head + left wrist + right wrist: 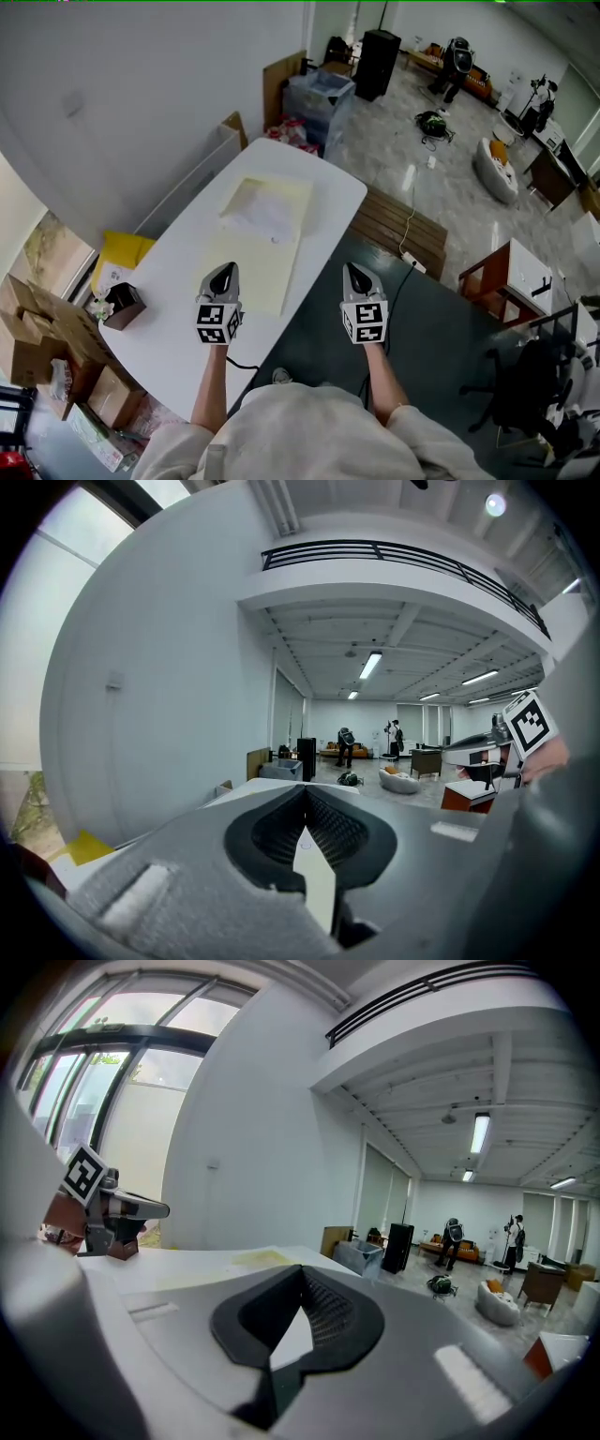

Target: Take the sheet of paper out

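Your left gripper [223, 274] and right gripper [358, 275]: closed, empty. Sheet of paper [262, 214], upper centre: likely light, limp; pinch an edge.

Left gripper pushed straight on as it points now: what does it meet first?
Probably the pale yellow folder on the white table, just ahead of its tip; height is hard to judge.

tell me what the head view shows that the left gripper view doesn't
Head view only: the white paper on the yellow folder, a dark box, and the left gripper seen from above. Left gripper view only: its jaws meeting at the tips with nothing held, ceiling lights, and a balcony rail. Both: the table, the right gripper, and the black cabinet.
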Demonstrator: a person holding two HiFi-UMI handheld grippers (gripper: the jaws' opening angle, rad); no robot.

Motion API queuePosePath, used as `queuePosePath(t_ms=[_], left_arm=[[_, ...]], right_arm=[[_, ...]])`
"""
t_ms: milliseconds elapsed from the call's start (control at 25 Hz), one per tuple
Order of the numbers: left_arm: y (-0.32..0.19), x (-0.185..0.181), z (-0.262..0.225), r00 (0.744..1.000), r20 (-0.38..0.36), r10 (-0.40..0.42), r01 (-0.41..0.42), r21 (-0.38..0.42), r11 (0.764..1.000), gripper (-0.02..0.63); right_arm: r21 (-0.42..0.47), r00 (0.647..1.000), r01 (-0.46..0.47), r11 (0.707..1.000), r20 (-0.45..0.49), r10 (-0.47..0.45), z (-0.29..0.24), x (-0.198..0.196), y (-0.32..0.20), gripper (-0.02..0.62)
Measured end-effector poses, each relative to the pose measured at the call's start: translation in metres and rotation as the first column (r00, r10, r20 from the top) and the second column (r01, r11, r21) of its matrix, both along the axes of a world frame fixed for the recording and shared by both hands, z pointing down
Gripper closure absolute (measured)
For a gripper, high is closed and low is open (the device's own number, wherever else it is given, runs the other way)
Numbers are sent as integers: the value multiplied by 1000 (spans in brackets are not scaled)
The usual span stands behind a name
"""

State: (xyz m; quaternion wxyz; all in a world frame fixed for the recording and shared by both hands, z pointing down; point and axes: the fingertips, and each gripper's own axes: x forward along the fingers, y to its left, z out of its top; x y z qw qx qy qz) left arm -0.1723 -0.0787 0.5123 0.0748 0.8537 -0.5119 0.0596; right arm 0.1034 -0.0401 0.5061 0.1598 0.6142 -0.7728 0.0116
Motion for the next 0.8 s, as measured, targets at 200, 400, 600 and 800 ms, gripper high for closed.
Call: queuePosePath(t_ms=[200,400,600,800], left_arm=[[-18,-3,5,1000,2,7,-7,-5,1000,603],[-30,0,7,1000,20,-1,1,-18,1000,603],[-47,4,15,999,43,-32,34,-41,999,603],[-80,8,21,994,75,-83,87,-55,995,603]], right_arm=[[-13,1000,-11,1000,-2,11,8,1,-9,594],[-30,1000,2,1000,4,-1,15,5,-20,595],[-41,999,44,998,27,-43,24,10,-53,594],[-37,994,96,995,52,-94,28,12,-108,594]])
